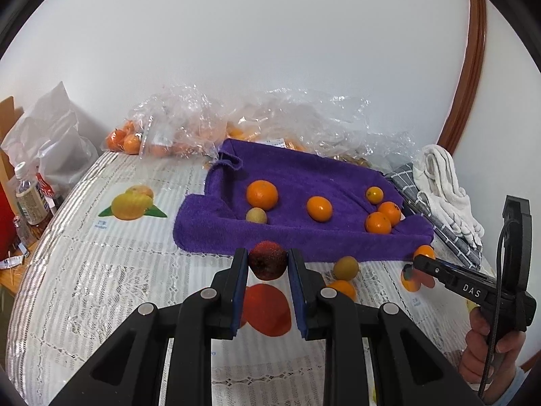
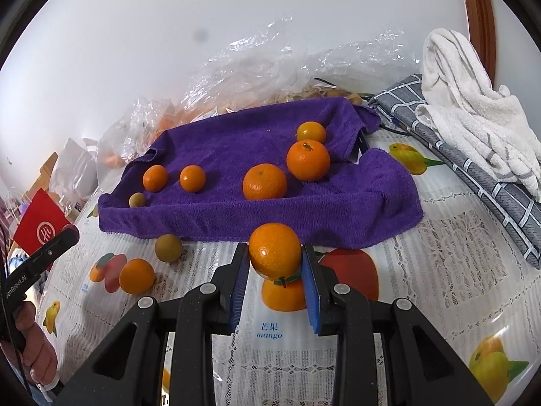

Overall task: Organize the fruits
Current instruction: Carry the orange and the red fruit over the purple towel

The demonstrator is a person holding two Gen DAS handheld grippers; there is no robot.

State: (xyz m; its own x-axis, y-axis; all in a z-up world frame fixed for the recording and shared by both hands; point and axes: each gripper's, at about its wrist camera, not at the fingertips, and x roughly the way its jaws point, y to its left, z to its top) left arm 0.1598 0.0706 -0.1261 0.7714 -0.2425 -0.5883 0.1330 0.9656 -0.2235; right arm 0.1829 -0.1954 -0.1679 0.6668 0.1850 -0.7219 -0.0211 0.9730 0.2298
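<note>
We note a dark red, rough-skinned fruit (image 1: 267, 260), round and speckled, clamped between the pads of the left gripper (image 1: 267, 262) above the worktop (image 1: 101, 270), just in front of the near edge of the purple towel (image 1: 304, 176). The right gripper (image 2: 274, 257) is clenched on a glossy orange (image 2: 274, 249) with a green stem end turned down, also held just off the towel's near edge.

On the towel we count five oranges and one small tan fruit (image 2: 137, 200) at its left end. On the lace-patterned cloth of the worktop, near the towel's front edge, lie one more tan fruit (image 2: 168, 248) and one loose orange (image 2: 137, 276).

Clear plastic bags (image 1: 189, 118) holding more oranges sit along the far edge. A white cloth (image 2: 473, 108) on a grey checked one (image 2: 473, 176) lies at the right edge.
</note>
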